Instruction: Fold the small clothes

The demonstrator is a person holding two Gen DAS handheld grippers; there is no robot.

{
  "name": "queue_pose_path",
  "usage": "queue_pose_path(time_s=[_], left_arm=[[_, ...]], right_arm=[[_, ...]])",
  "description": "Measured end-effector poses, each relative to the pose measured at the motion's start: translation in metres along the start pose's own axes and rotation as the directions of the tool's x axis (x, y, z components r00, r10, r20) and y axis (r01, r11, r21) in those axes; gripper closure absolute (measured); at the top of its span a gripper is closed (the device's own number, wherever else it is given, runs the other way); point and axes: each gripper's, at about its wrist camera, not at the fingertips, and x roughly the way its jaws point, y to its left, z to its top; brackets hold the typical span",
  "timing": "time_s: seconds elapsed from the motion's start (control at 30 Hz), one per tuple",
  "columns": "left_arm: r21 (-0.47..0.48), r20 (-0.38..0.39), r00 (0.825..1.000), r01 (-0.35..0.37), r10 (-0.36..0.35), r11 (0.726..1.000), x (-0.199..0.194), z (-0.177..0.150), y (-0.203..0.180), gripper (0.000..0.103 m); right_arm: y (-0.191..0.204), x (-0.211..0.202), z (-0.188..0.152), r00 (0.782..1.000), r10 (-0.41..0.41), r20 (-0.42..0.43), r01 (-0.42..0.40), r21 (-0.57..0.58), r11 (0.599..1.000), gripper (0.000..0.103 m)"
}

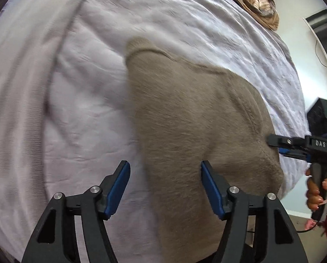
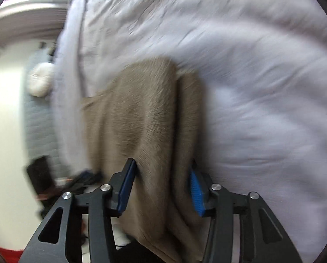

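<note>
A: Where it lies on the white bedsheet (image 1: 80, 100), item one, a taupe knit garment (image 1: 185, 120), is seen partly folded, one edge hanging over the bed's side.

B: Left gripper (image 1: 165, 189)?

A: Recorded as released; jaws apart above the garment's edge, nothing pinched.

B: Right gripper (image 2: 162, 189)?

A: Garment fabric is bunched between its blue pads (image 2: 126, 188); whether it is clenched cannot be told. A striped cloth (image 1: 259, 4) is noted far off.

Soft, even daylight, no hard shadows — both fisheye views motion-blurred, edges bent into dark corners.
</note>
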Motion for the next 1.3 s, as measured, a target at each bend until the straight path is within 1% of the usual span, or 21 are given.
queue_pose_path(time_s=[0.07,0.1,0.17,0.23,0.3,0.33,0.37,0.4,0.47,0.5,0.53,0.57,0.6,0.67,0.7,0.8,0.9,1.03,1.07,1.17,1.3], left_arm=[[-0.005,0.017,0.999,-0.038,0.038,0.999,-0.008,0.000,0.007,0.036],[-0.005,0.024,0.998,-0.052,0.052,0.999,-0.008,0.005,0.007,0.036],[-0.002,0.048,0.996,-0.077,0.077,0.997,-0.015,0.007,0.006,0.036],[0.000,0.076,0.995,-0.070,0.070,0.998,-0.024,0.011,0.005,0.036],[-0.005,0.095,0.994,-0.057,0.057,0.998,-0.030,0.016,0.003,0.036],[-0.002,0.103,0.993,-0.060,0.060,0.998,-0.031,0.018,0.000,0.036],[0.001,0.109,0.992,-0.068,0.068,0.998,-0.031,0.022,-0.004,0.036],[0.008,0.121,0.989,-0.084,0.082,0.996,-0.034,0.024,-0.007,0.036],[0.016,0.132,0.987,-0.099,0.096,0.995,-0.035,0.026,-0.009,0.036],[0.018,0.128,0.986,-0.112,0.108,0.994,-0.032,0.027,-0.011,0.036],[0.019,0.113,0.986,-0.124,0.121,0.992,-0.026,0.027,-0.011,0.036],[0.018,0.097,0.986,-0.135,0.133,0.991,-0.019,0.025,-0.009,0.036],[0.017,0.082,0.986,-0.148,0.146,0.989,-0.011,0.024,-0.009,0.036],[0.016,0.049,0.986,-0.160,0.159,0.987,0.005,0.019,-0.008,0.036],[0.014,0.040,0.986,-0.165,0.164,0.986,0.011,0.017,-0.007,0.036],[0.023,0.052,0.982,-0.185,0.183,0.983,0.015,0.014,-0.009,0.036],[0.033,0.049,0.980,-0.194,0.192,0.981,0.010,0.013,-0.010,0.036],[0.019,0.034,0.981,-0.192,0.191,0.981,0.006,0.012,-0.006,0.036],[0.013,0.031,0.981,-0.191,0.191,0.981,0.006,0.011,-0.005,0.036],[-0.007,0.020,0.981,-0.193,0.193,0.981,0.004,0.008,-0.003,0.036],[-0.004,0.013,0.980,-0.197,0.197,0.980,-0.001,0.006,-0.005,0.036]], right_arm=[[-0.003,-0.013,-0.002,0.999,-0.049,0.023,0.049,-0.003,0.999,0.052],[-0.012,-0.021,-0.009,0.998,-0.048,0.029,0.048,-0.005,0.999,0.052],[-0.009,-0.026,-0.014,1.000,-0.005,0.030,0.005,-0.006,1.000,0.052],[-0.017,-0.025,-0.035,0.999,0.049,0.008,-0.049,0.001,0.999,0.052],[-0.014,-0.007,-0.037,0.998,0.065,-0.019,-0.065,0.022,0.998,0.052],[-0.014,-0.002,-0.041,0.998,0.058,-0.025,-0.057,0.028,0.998,0.053],[-0.010,0.003,-0.040,0.999,0.037,-0.029,-0.036,0.019,0.999,0.081],[-0.008,-0.002,-0.044,1.000,0.000,-0.022,-0.001,-0.013,1.000,0.089],[0.007,-0.009,-0.049,0.997,-0.074,-0.002,0.073,-0.114,0.991,0.089],[0.015,-0.009,-0.052,0.991,-0.135,0.007,0.134,-0.178,0.975,0.090],[0.016,-0.010,-0.055,0.985,-0.171,0.006,0.168,-0.208,0.963,0.090],[0.015,-0.006,-0.057,0.977,-0.211,0.003,0.206,-0.234,0.950,0.090],[0.011,0.002,-0.057,0.963,-0.268,0.000,0.259,-0.254,0.932,0.090],[0.002,0.017,-0.057,0.940,-0.342,-0.005,0.327,-0.276,0.904,0.091],[-0.002,0.021,-0.058,0.937,-0.349,-0.005,0.334,-0.280,0.900,0.091],[-0.010,0.025,-0.058,0.941,-0.338,0.004,0.327,-0.260,0.908,0.091],[-0.016,0.015,-0.061,0.942,-0.336,0.009,0.329,-0.232,0.915,0.090],[-0.018,-0.001,-0.067,0.938,-0.347,0.013,0.342,-0.200,0.918,0.089],[-0.018,-0.003,-0.068,0.935,-0.355,0.012,0.350,-0.199,0.915,0.089],[-0.021,-0.013,-0.078,0.912,-0.410,0.005,0.402,-0.203,0.893,0.089],[-0.018,-0.025,-0.086,0.916,-0.401,0.018,0.398,-0.177,0.900,0.089]])
